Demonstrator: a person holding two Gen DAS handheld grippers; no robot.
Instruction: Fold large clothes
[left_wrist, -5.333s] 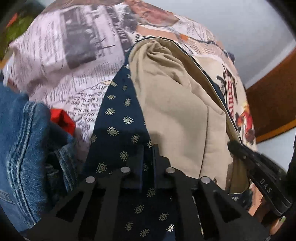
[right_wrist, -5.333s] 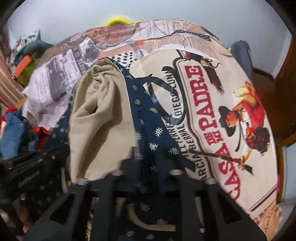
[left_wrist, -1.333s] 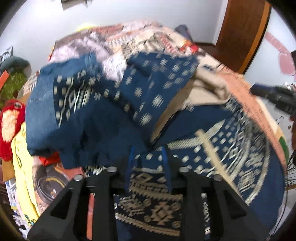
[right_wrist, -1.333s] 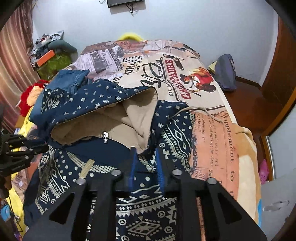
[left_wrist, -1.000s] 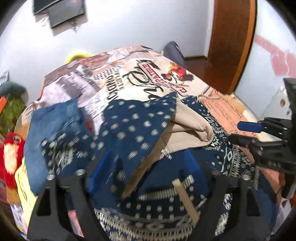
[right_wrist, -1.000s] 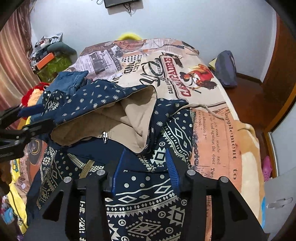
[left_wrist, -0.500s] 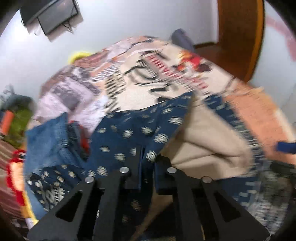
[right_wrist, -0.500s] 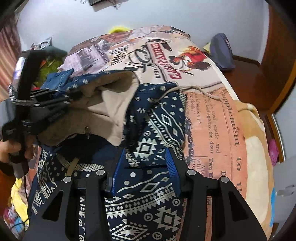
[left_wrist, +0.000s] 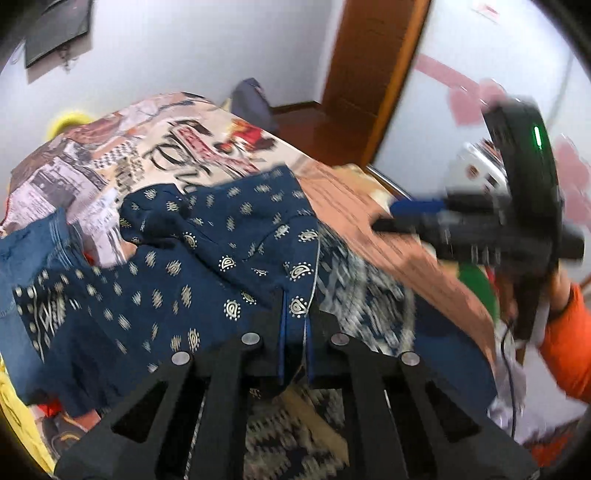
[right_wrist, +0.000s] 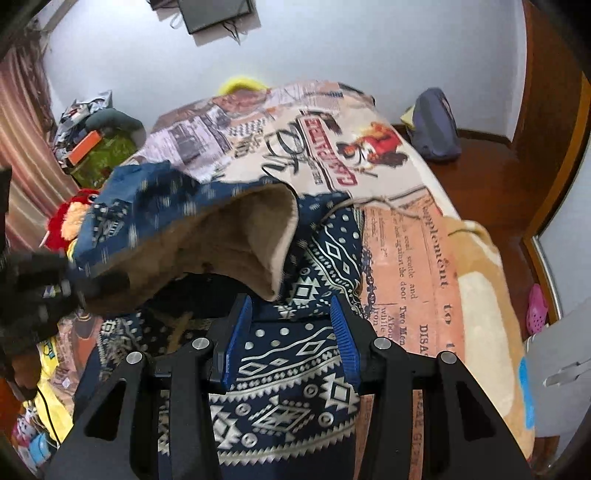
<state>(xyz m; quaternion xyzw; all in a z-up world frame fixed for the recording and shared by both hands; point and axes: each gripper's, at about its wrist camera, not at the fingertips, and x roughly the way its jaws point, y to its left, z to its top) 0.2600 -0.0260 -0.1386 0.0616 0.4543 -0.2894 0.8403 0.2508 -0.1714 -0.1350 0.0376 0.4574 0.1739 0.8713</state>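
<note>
Pinching the hooded jacket (left_wrist: 229, 258) to raise its hood, the left gripper (left_wrist: 295, 332) grips fabric; right gripper (right_wrist: 291, 332) hovers part-open, empty.

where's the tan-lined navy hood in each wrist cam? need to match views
Left wrist: navy hood fills the centre, patterned outside facing the camera, its edge pinched in the left hand-held gripper.
Right wrist: hood left of centre, lifted, tan lining showing.
Shared landmark: the red rider print on the bedspread, beyond the hood in both.
</note>
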